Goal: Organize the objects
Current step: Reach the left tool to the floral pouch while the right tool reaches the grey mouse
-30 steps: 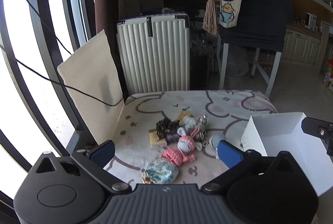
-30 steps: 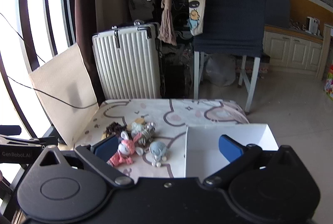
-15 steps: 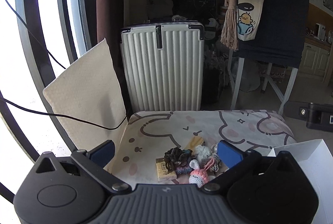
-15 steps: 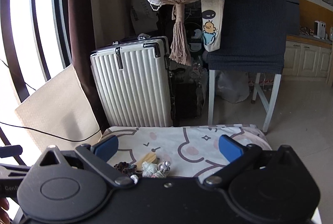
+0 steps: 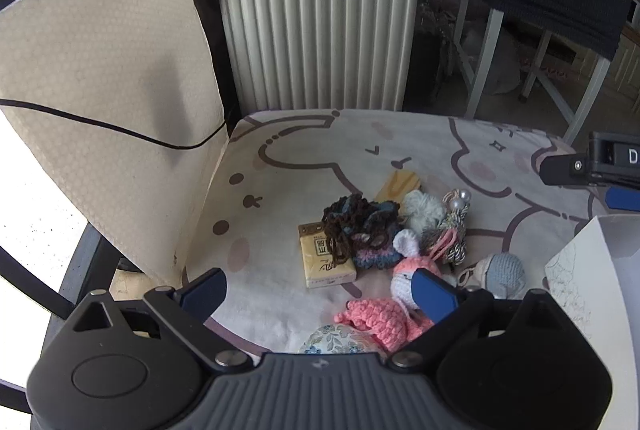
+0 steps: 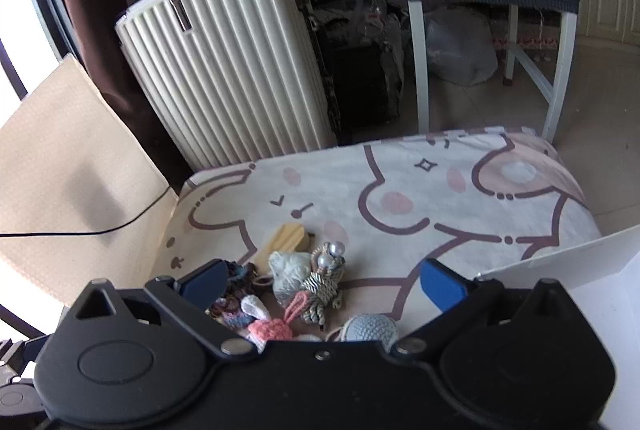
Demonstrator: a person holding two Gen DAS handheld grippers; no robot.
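While closing — left hand-held gripper (image 5: 318, 290) grips nothing.

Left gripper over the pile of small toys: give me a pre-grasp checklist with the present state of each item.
1. Left gripper empty, jaws closing with nothing between them: ok.
2. Right gripper open and empty: ok.
3. Pink crochet bunny free to lift: not ok, it touches neighbouring toys.
4. White box within view at the right edge: ok.
5. Box interior has room: cannot tell.
6. Yellow packet uncovered: not ok, the dark crochet piece overlaps it.
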